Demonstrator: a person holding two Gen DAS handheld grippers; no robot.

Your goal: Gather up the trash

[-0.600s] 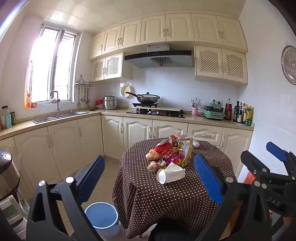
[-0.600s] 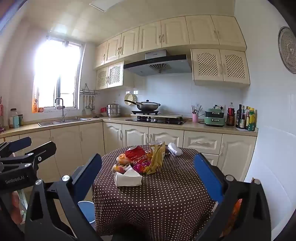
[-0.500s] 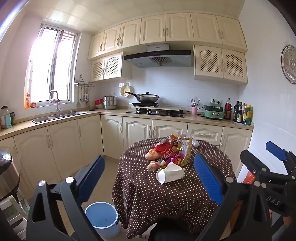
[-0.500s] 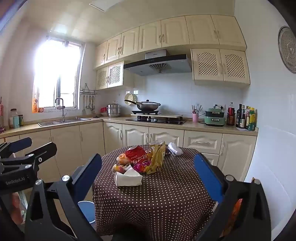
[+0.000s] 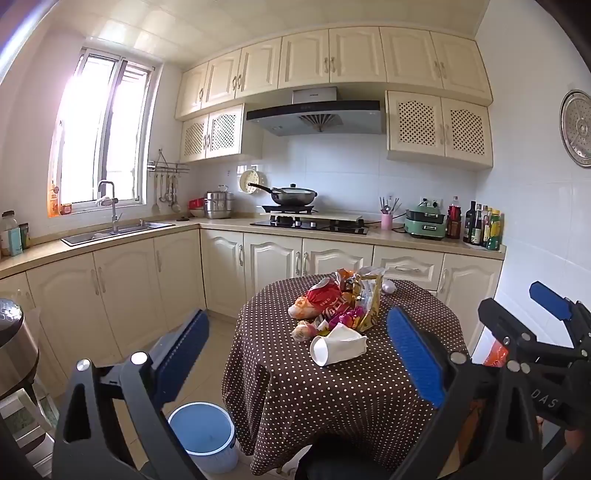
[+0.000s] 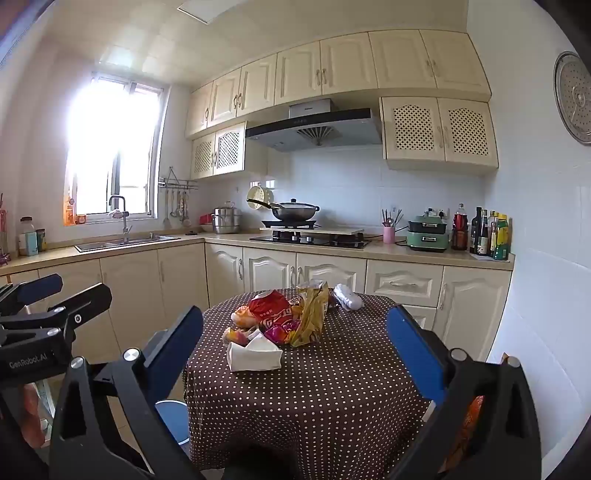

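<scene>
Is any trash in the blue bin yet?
No, the bin beside the table looks empty, and the trash pile sits on the table.

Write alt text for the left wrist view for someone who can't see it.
An open two-finger left gripper faces a round table with a brown polka-dot cloth bearing a crushed white paper cup and colourful snack wrappers. A blue plastic bin stands on the floor at its left.

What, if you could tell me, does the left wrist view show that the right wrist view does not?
Only the left wrist view shows the whole blue bucket on the floor, the white paper cup's open mouth, and the right gripper from the side. Only the right wrist view shows the ceiling light panel and the left gripper from the side. Both show the wrapper pile on the dotted tablecloth, with both grippers open.
</scene>
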